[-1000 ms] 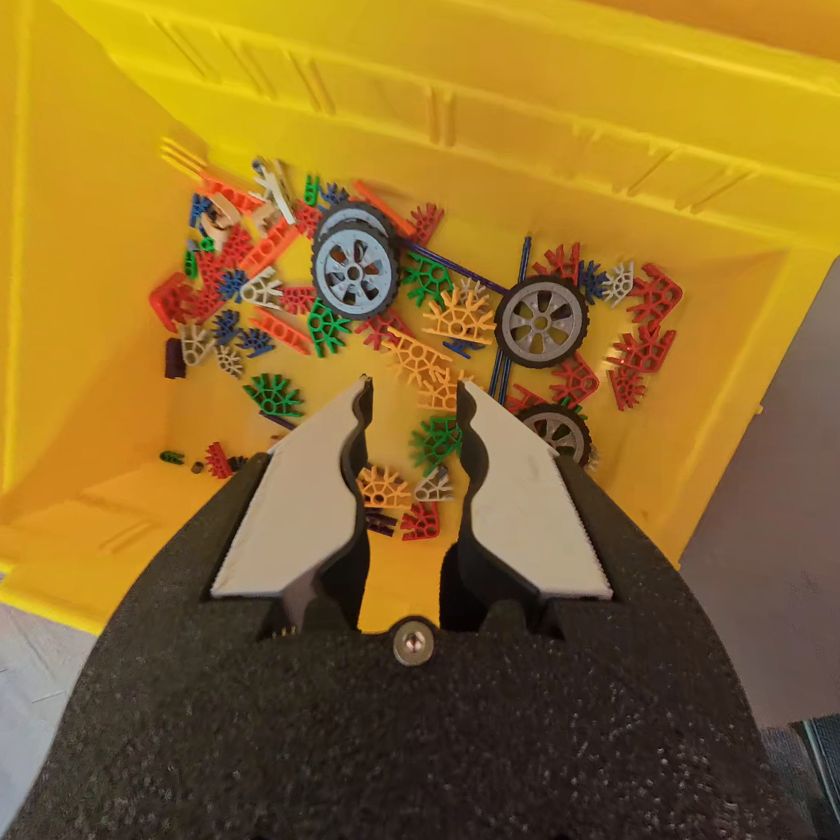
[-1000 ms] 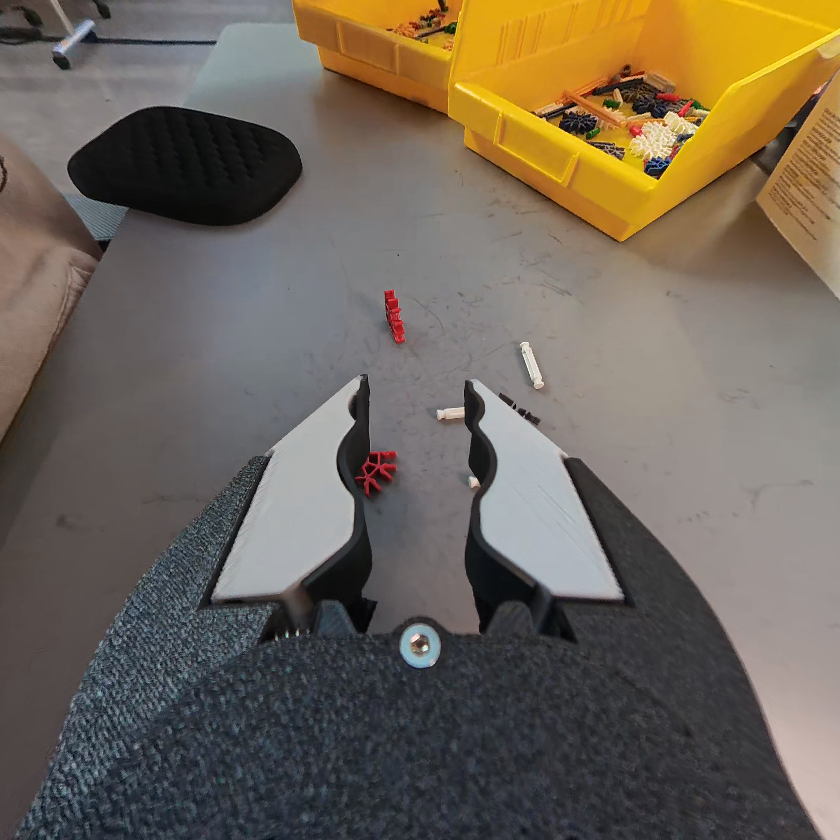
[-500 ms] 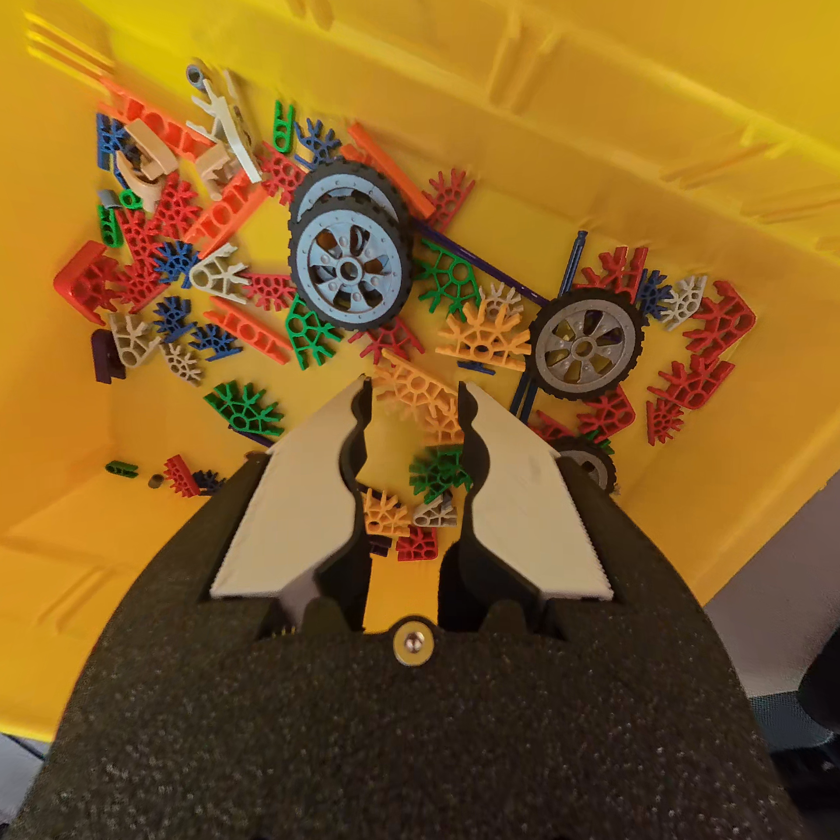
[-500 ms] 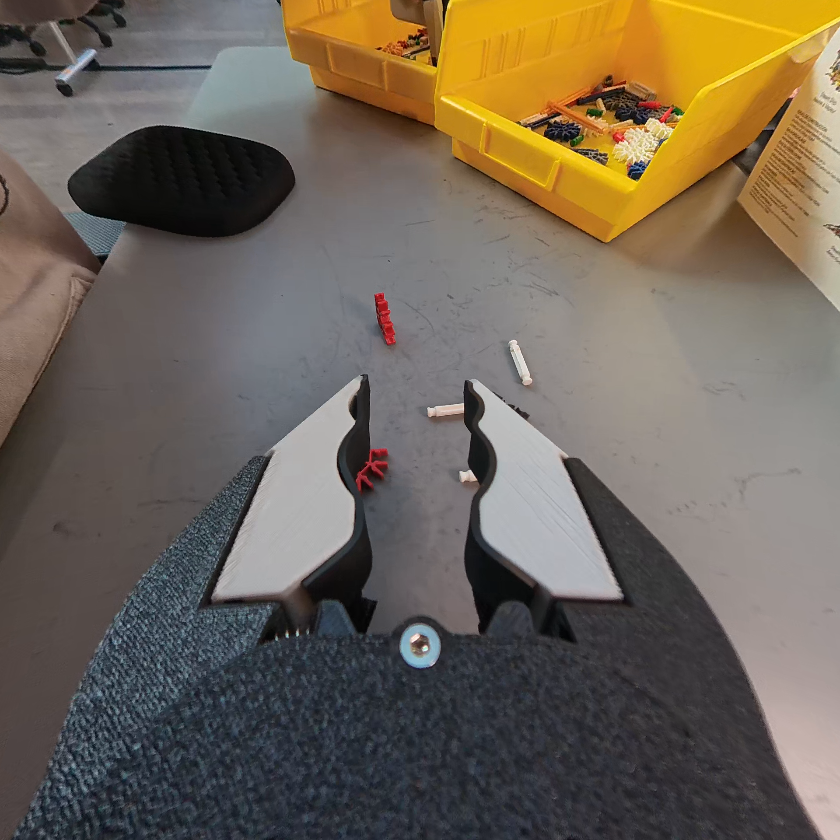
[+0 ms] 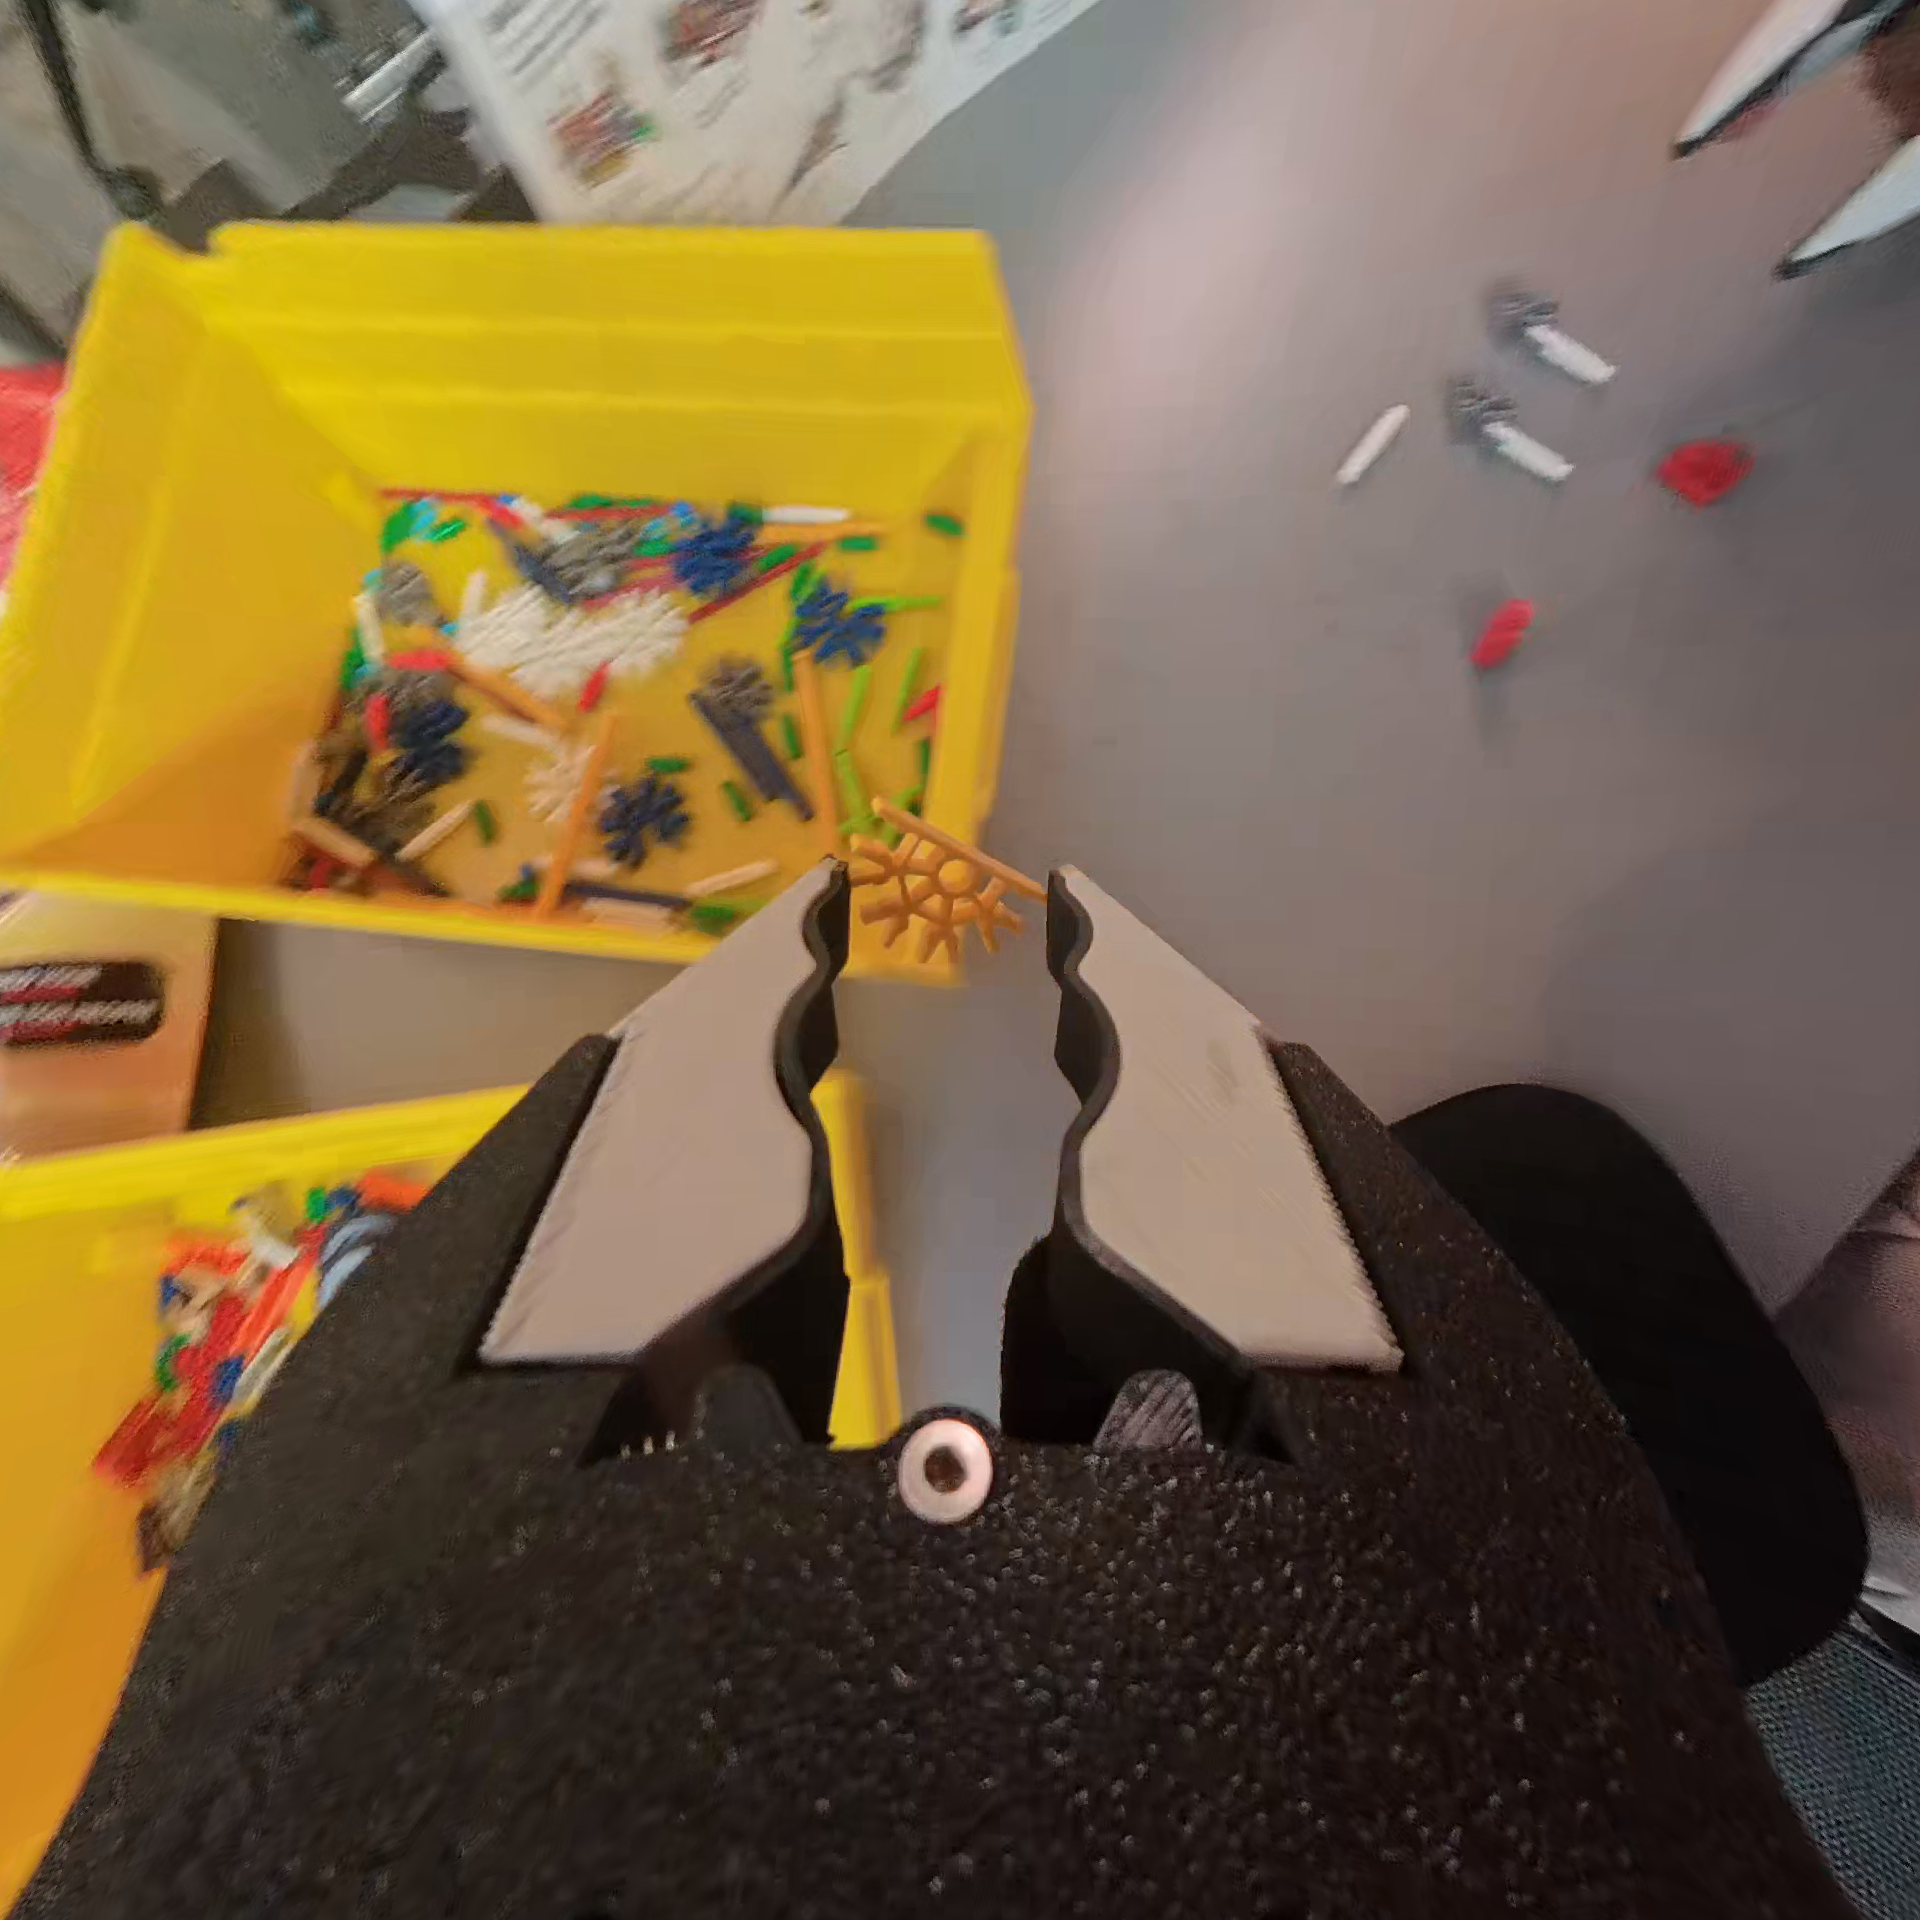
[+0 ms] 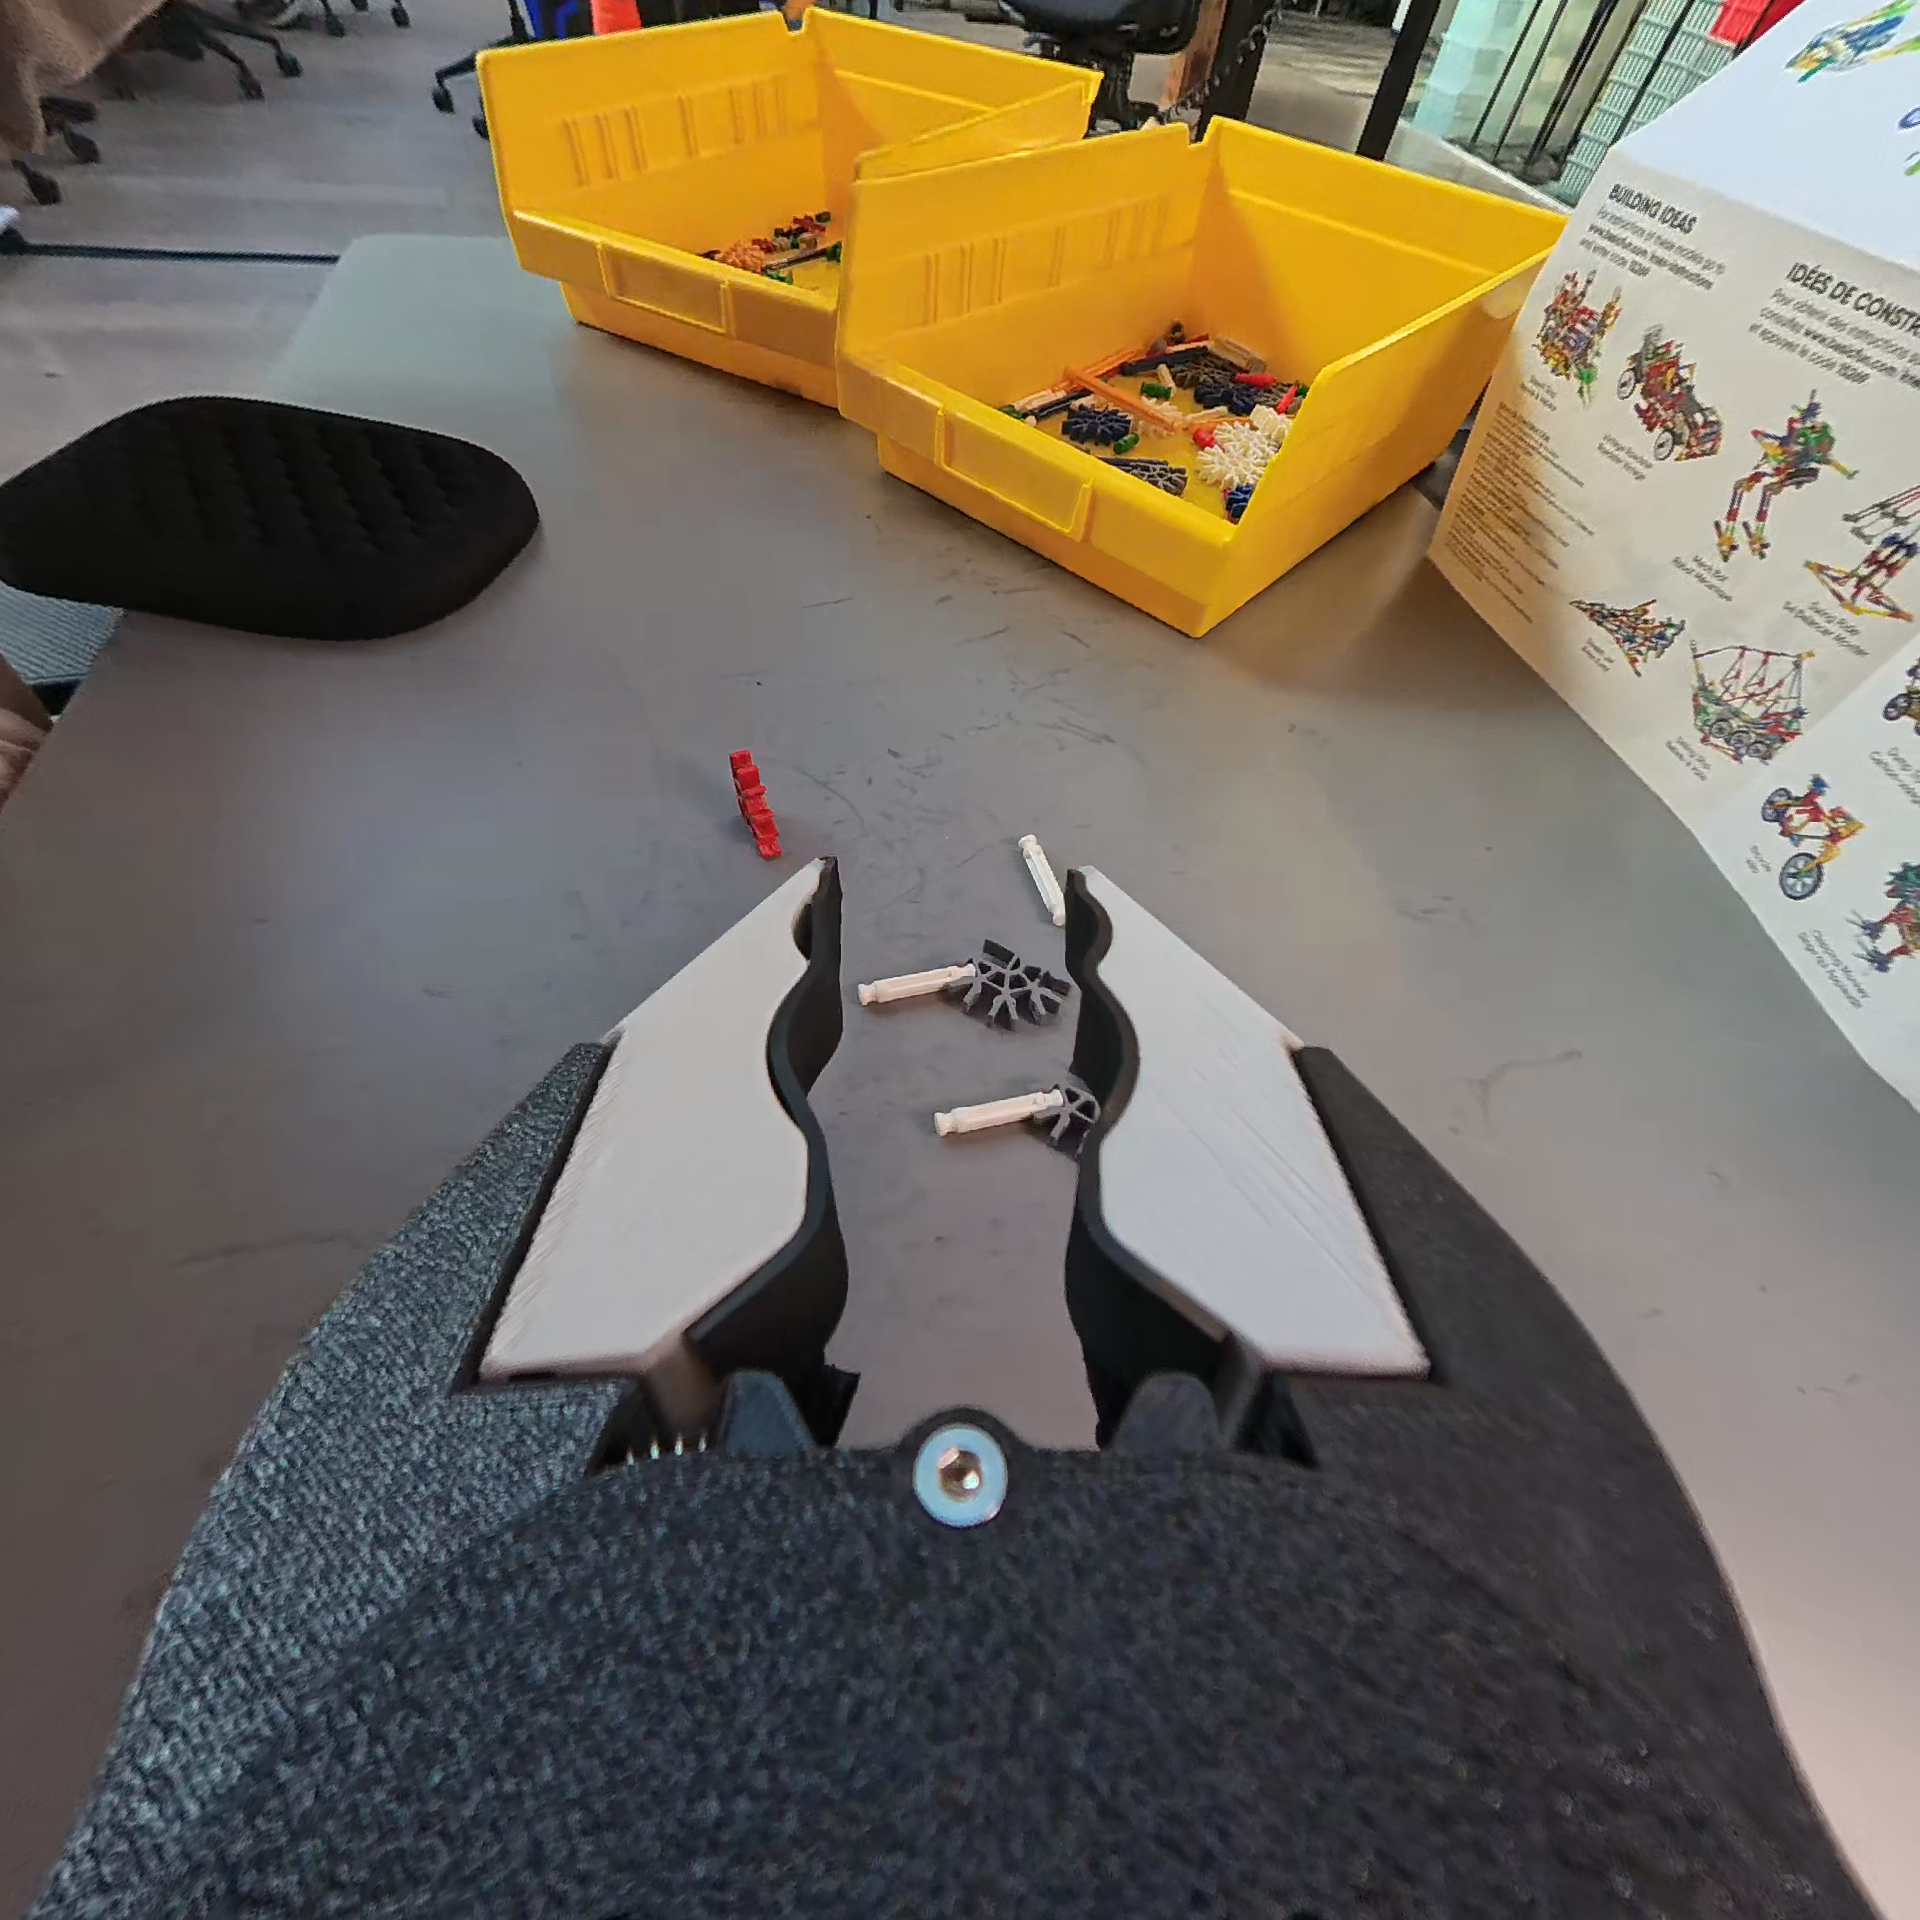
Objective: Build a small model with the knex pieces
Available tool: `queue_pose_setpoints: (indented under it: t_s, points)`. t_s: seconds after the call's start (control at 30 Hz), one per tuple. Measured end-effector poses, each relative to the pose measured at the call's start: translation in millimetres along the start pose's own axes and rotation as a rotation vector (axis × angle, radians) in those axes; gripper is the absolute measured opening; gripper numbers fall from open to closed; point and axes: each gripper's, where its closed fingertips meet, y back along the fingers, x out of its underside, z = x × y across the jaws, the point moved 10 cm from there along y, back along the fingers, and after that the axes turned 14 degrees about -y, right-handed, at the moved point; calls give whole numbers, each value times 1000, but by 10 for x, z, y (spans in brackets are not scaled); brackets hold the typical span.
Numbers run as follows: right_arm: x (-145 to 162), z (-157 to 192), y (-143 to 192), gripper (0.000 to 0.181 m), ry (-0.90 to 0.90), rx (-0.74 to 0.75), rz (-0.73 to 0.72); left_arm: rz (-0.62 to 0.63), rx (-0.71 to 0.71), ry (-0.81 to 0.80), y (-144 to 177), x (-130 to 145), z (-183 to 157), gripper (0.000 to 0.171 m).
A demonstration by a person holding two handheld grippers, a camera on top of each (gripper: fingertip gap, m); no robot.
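Between the left gripper (image 5: 943,902) tips, an orange snowflake connector (image 5: 935,902) is sitting pinched; right gripper (image 6: 951,899) is hovering agape, empty, over grey connectors (image 6: 1013,989). Grip looks marginal, so slow moves seem wise.

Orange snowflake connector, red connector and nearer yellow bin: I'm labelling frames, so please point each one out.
orange snowflake connector (image 5: 938,900): left wrist view, on its hub, between the fingertips.
red connector (image 6: 754,804): right wrist view, mid-length, on the table.
nearer yellow bin (image 6: 1013,486): right wrist view, on its front wall.
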Motion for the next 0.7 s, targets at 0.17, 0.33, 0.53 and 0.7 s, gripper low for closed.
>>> queue_pose_setpoints:
  t_s: [0.17, 0.33, 0.53, 0.7]
  points:
    - [15, -48, 2, 41, -9, 32, -17, -119, 315, -127, -968, -583, -863, 38]
    - [45, -152, 45, 41, -27, 86, -41, -58, 500, -297, -1732, -953, -1419, 38]
    - [35, -184, 92, 41, -22, 103, -47, 110, 566, -474, -1999, -1052, -1632, 38]
    - [23, -157, 92, 40, -8, 97, -45, 94, 553, -450, -2041, -1023, -1592, 39]
